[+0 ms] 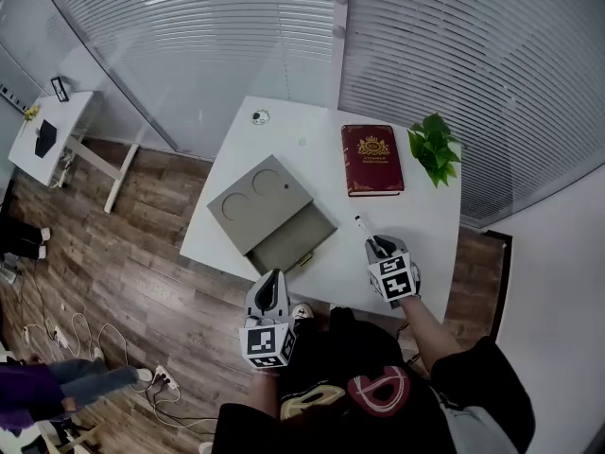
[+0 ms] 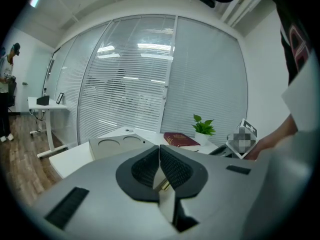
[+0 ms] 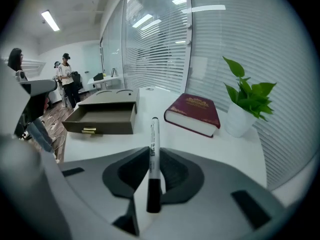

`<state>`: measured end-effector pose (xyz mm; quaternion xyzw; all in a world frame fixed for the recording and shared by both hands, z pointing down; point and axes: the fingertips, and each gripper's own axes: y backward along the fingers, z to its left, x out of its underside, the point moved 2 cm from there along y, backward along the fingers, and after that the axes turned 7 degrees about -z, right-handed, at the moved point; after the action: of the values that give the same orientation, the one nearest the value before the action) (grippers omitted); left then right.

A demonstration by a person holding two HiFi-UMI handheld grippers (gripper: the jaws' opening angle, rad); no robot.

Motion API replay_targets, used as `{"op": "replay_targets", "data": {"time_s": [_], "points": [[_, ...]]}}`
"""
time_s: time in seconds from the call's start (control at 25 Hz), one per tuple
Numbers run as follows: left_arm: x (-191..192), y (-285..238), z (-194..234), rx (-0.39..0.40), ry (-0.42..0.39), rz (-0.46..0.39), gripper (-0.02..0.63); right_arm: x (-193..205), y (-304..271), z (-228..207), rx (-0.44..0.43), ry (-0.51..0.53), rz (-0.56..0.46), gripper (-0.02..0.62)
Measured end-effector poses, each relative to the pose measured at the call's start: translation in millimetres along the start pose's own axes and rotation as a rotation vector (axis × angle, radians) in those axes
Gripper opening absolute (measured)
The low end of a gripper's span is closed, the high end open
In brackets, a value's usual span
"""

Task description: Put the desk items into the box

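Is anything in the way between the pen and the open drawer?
No, nothing visible. The right tool holds the pen, and only bare white table lies between it and the box's open drawer.

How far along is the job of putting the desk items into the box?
Done: the box has its drawer open, and the drawer looks empty. In hand: the right gripper is shut on the marker. Left to do: the marker must go into the drawer, and the book lies on the desk. The left gripper is shut and holds nothing.
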<state>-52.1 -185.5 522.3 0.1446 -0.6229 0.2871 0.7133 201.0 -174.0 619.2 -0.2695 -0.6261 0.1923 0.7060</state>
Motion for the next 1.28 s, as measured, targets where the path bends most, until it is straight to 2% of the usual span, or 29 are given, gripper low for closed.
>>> {"op": "replay_targets", "data": {"time_s": [0.4, 0.64, 1.08, 1.28], "points": [[-0.2, 14.8, 11.3, -0.063, 0.017, -0.027, 0.021, -35.6, -5.4, 24.5, -0.086, 0.102, -0.062, 0.075], [-2.5, 26.9, 20.6, -0.116, 0.028, -0.043, 0.021, -53.1, -7.9, 42.8, -0.136, 0.262, -0.062, 0.074], [-4.1, 47.5, 36.4, -0.196, 0.034, -0.061, 0.020, -69.8, -21.1, 75.1, -0.240, 0.333, -0.071, 0.074], [-6.0, 53.9, 43.2, -0.233, 0.035, -0.072, 0.020, -73.5, -28.6, 91.4, -0.315, 0.388, -0.039, 0.074]]}}
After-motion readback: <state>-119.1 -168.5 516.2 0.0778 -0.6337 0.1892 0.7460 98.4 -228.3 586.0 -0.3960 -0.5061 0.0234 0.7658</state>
